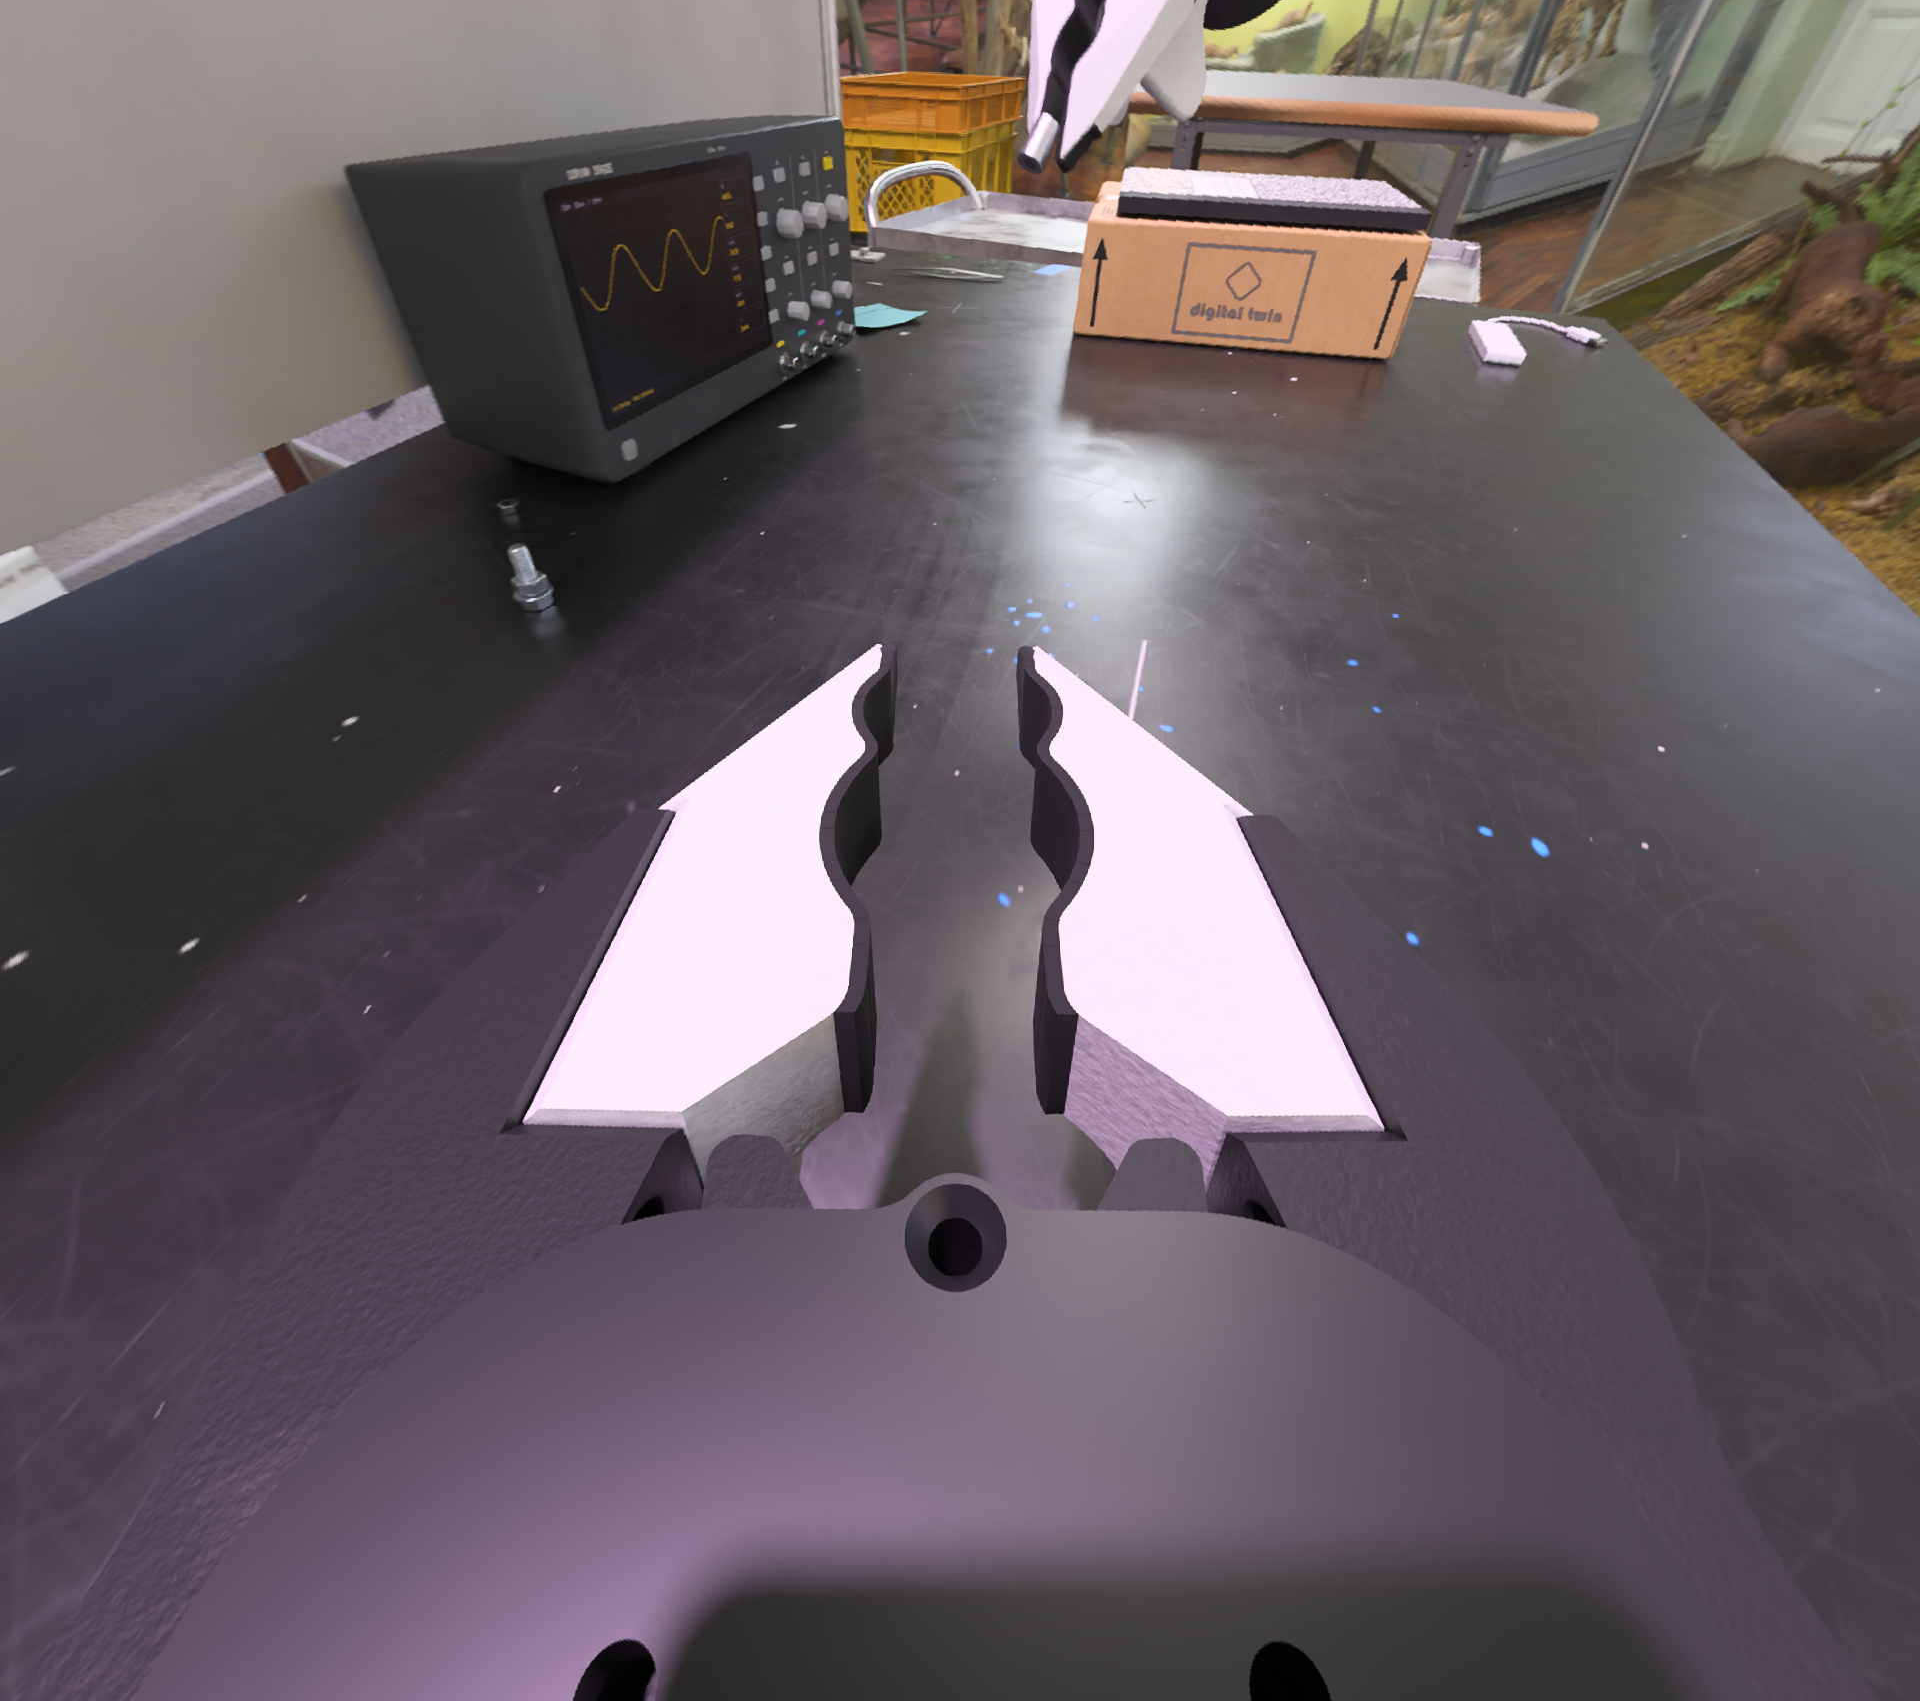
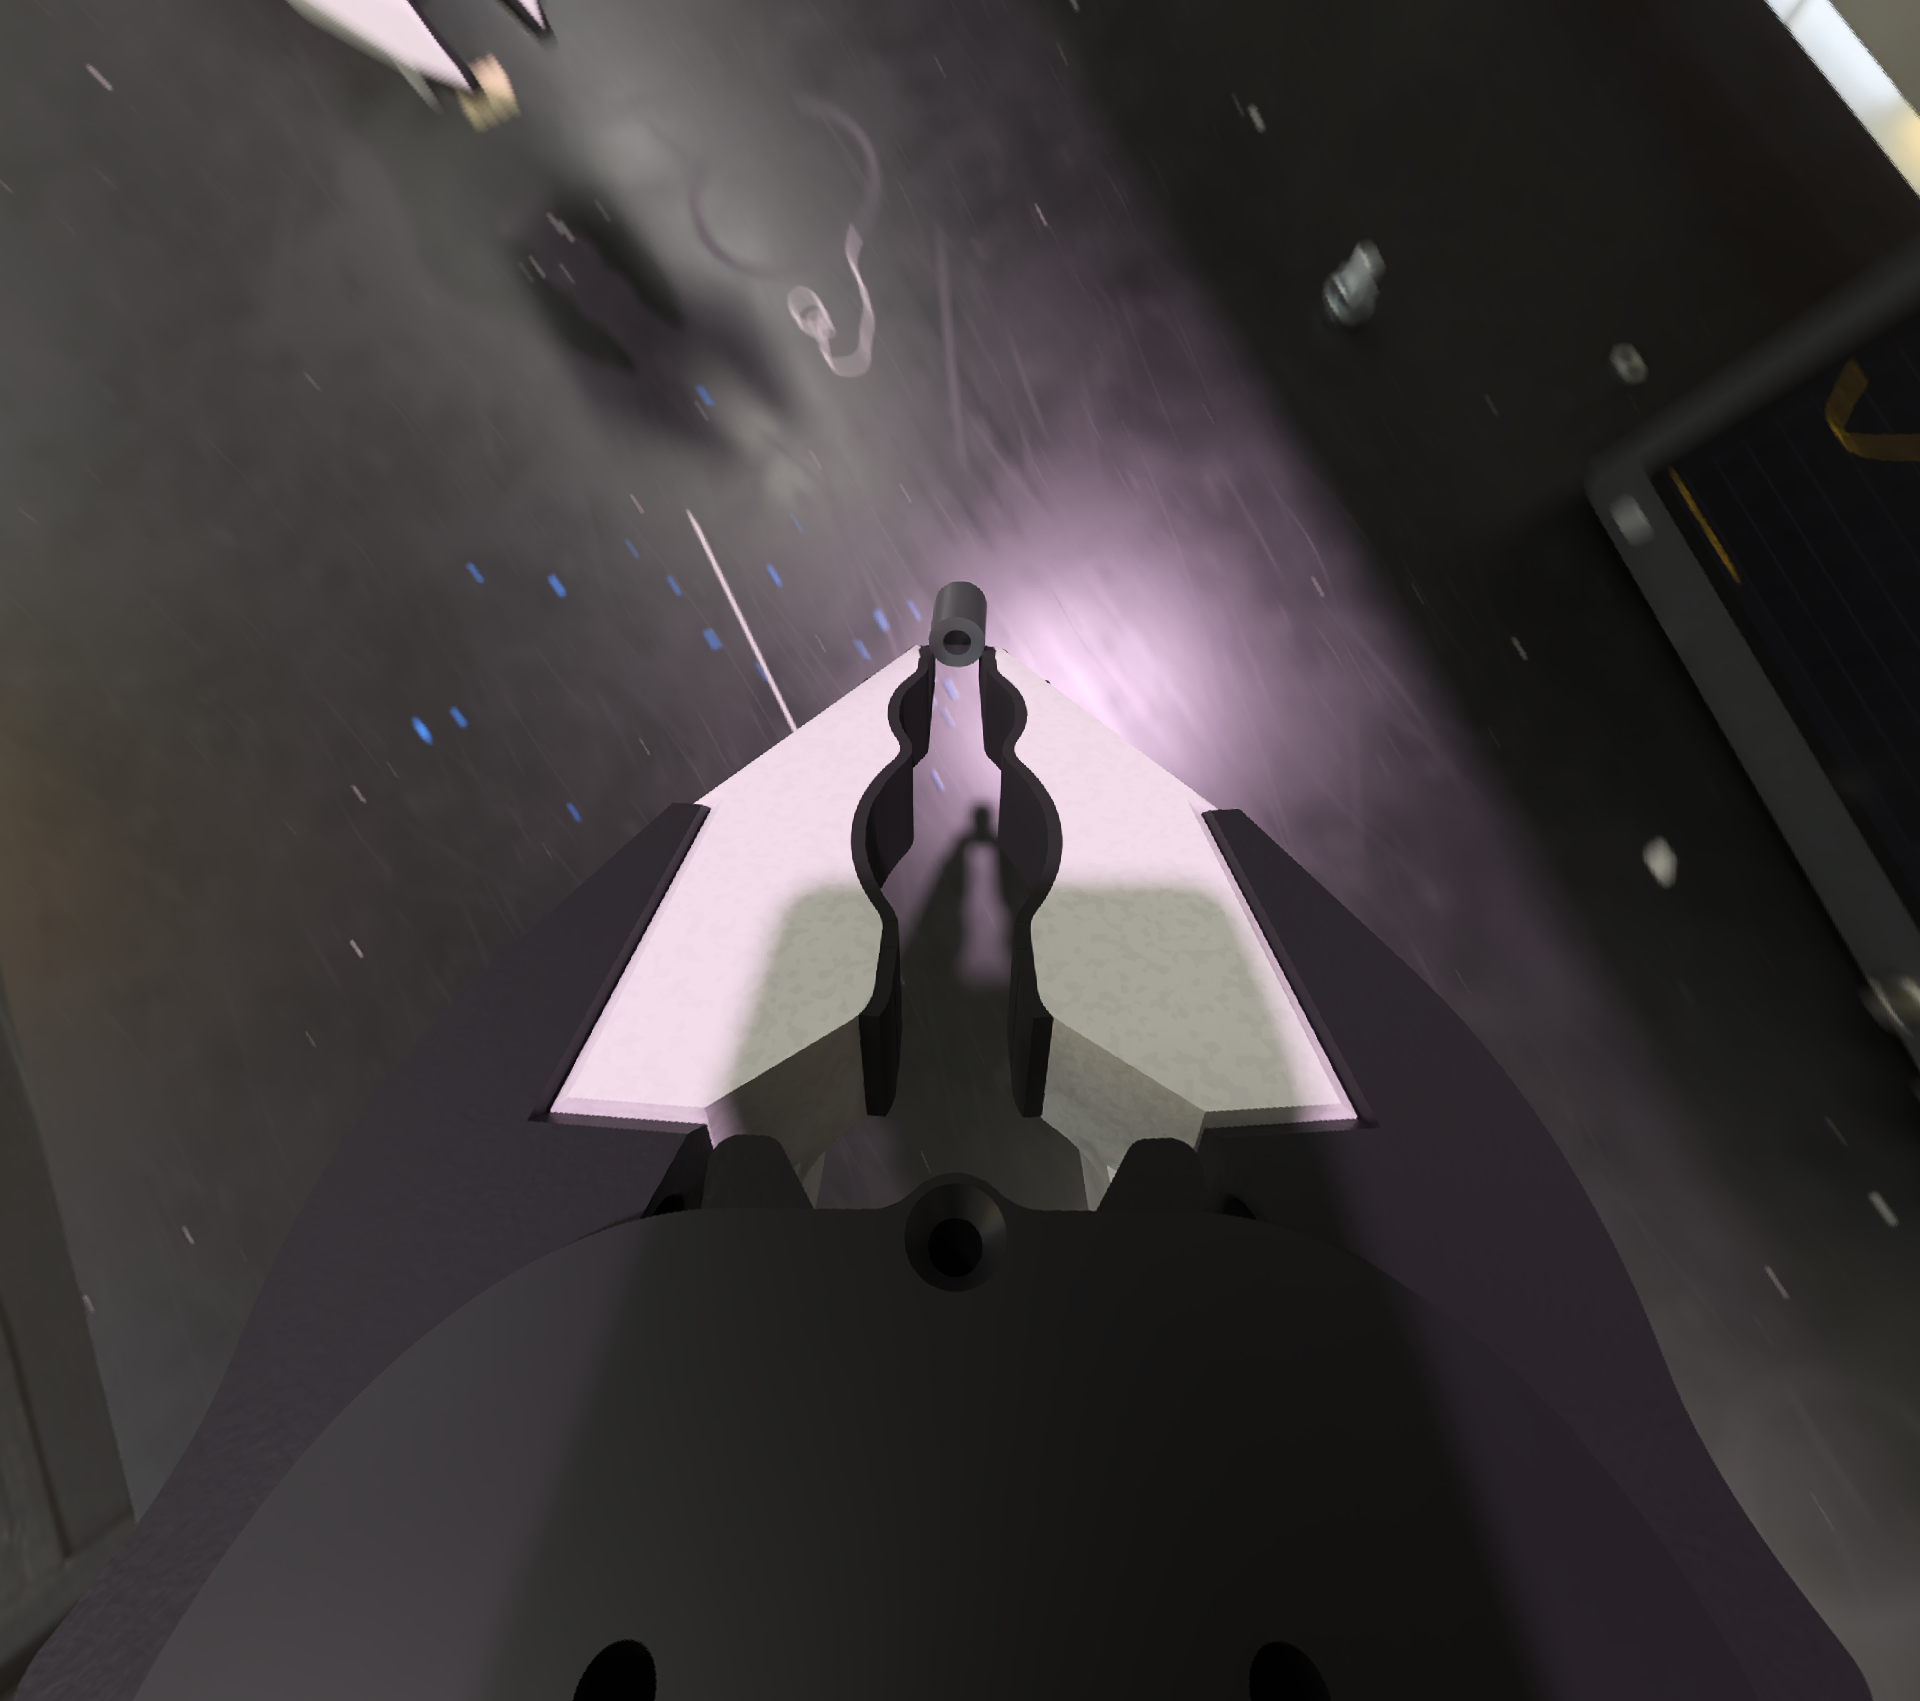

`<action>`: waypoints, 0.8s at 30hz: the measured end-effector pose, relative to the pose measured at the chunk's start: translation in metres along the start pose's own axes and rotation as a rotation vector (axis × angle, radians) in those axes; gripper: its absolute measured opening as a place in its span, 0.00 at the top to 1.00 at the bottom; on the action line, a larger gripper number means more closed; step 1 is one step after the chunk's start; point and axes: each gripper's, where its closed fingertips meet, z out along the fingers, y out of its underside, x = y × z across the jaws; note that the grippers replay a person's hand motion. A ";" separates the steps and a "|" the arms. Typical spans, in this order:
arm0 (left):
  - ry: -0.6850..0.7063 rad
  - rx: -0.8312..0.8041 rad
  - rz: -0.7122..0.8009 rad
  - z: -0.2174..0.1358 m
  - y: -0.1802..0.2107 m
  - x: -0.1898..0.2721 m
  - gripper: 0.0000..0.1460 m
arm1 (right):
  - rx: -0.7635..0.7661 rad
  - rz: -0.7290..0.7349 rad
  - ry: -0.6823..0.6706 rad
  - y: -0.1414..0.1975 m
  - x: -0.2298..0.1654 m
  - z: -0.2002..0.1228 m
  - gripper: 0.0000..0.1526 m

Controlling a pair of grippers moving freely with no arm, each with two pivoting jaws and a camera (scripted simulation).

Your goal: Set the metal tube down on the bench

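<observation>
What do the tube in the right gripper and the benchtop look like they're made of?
The metal tube looks like bare steel or aluminium: grey, hollow, with a bright sheen at its end in the left wrist view. The bench seems a hard black laminate or painted top, semi-gloss, showing reflections, fine scratches and paint specks.

L wrist cam sits low, close over bench (image 1: pixel 1351 716), facing fwd toward oscilloscope (image 1: pixel 623 290). R wrist cam looks steeply down from higher up. Both share the blue-flecked bench patch and bolt (image 1: pixel 530 581).
</observation>
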 end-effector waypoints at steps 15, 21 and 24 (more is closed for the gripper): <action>-0.113 -0.020 0.029 -0.059 0.031 0.004 0.85 | -0.599 -0.329 0.007 -0.043 -0.009 0.209 0.95; -0.128 -0.003 0.007 -0.062 0.032 -0.001 0.85 | -0.728 -0.311 0.039 -0.023 0.008 0.230 0.95; -0.124 -0.008 0.002 -0.061 0.033 -0.005 0.85 | -0.747 -0.284 0.026 -0.022 0.008 0.233 0.95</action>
